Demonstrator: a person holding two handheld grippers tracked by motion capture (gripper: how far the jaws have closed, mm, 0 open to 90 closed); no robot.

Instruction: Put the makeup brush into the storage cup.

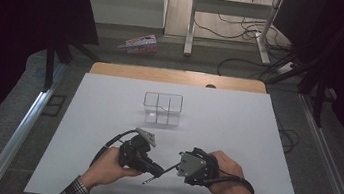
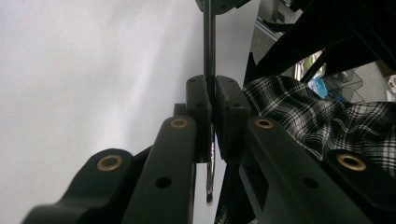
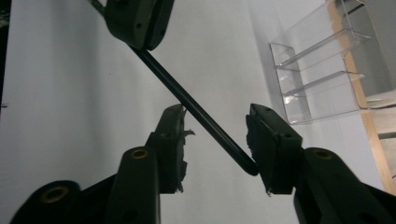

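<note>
Right gripper view: black pen [image 3: 196,112] gripped in left fingers [image 3: 137,21], seemingly loose between parted right fingers [image 3: 273,144].

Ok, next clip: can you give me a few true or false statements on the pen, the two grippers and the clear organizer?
1. The left gripper is clamped on the black pen. True.
2. The right gripper is shut tight on the pen. False: its jaws stand apart, with the pen's end between them.
3. The clear organizer holds several pens. False: its compartments look empty.
4. The organizer stands on the white table, beyond both grippers. True.
</note>
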